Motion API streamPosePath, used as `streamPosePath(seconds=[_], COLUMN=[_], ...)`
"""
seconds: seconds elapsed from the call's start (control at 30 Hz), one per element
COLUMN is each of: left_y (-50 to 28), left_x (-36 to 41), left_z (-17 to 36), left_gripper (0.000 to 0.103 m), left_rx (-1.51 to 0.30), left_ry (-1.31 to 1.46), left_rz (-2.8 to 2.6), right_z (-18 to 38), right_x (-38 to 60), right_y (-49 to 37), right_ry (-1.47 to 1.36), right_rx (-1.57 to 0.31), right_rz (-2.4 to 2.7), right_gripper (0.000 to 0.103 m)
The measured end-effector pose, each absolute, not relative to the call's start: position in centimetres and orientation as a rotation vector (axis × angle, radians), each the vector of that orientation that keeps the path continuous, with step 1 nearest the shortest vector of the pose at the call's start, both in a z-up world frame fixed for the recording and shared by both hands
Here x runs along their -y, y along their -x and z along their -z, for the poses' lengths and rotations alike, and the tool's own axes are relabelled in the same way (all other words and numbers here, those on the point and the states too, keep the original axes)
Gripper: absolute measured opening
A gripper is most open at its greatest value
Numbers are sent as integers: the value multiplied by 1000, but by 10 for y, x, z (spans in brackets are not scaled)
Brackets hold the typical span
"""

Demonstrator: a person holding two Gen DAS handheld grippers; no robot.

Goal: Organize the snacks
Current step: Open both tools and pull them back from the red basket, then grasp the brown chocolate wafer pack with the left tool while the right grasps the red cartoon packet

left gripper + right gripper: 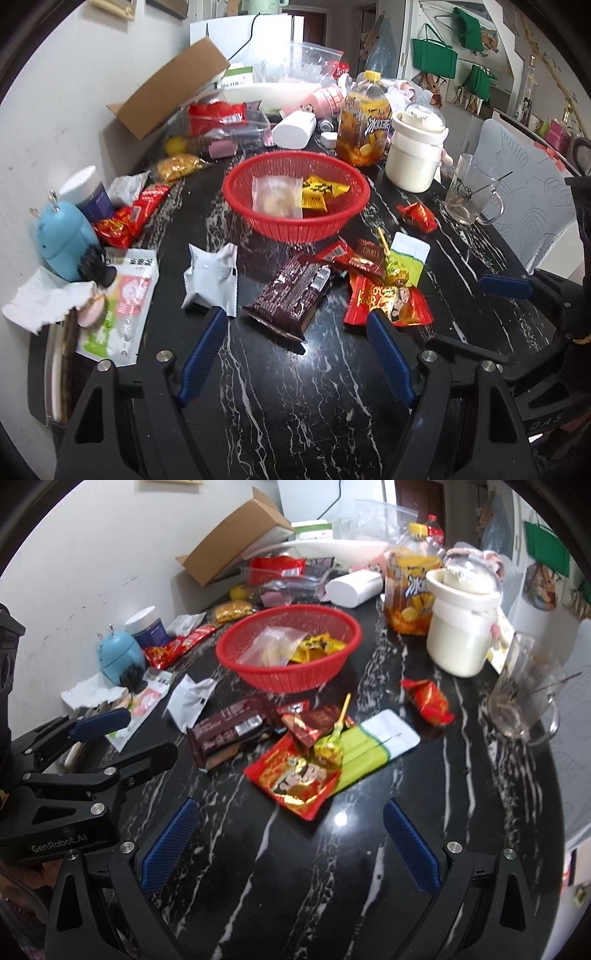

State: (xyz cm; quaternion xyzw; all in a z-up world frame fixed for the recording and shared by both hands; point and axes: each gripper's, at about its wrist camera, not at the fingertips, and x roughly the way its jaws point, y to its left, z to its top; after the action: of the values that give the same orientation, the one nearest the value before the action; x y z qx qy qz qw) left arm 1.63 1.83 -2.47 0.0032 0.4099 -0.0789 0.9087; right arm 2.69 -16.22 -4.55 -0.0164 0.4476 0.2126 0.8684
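Both grippers hang over a black, white-veined marble desk (280,387) strewn with snacks. The left gripper (295,325) has its jaws released, nothing between them; its blue pads frame a dark brown chocolate-biscuit packet (291,295) lying flat. The right gripper (288,819) is likewise spread and empty, just short of a red foil snack packet with cartoon faces (295,779), which partly covers a green-and-white sachet (373,746). A gold-wrapped lollipop (328,751) rests across both. Beyond them a round red plastic mesh basket (236,192) holds a clear-wrapped pastry (275,195) and yellow sachets (321,192), their print too small to read. A crumpled silver wrapper (212,277) lies left of the biscuit packet. The right wrist view is blurred towards its edges.
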Motion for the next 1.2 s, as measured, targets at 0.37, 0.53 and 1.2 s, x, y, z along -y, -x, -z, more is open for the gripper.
streamPosePath(seconds=[0.37,0.53,1.2], left_y=[-52,-74,-83], left_x=[-25,-22,-19], left_z=[55,68,85], left_gripper=[77,77,47], left_rx=[-909,-937,-1014], left_ry=[4,-21,-18], left_rz=[178,196,208], right_z=[71,76,90], right_x=[162,164,160], right_y=[-46,-57,-77], right_ry=[-6,-17,-37], right_rx=[-978,-991,-1022], right_rz=[-465,-470,-522], right_gripper=[102,101,89])
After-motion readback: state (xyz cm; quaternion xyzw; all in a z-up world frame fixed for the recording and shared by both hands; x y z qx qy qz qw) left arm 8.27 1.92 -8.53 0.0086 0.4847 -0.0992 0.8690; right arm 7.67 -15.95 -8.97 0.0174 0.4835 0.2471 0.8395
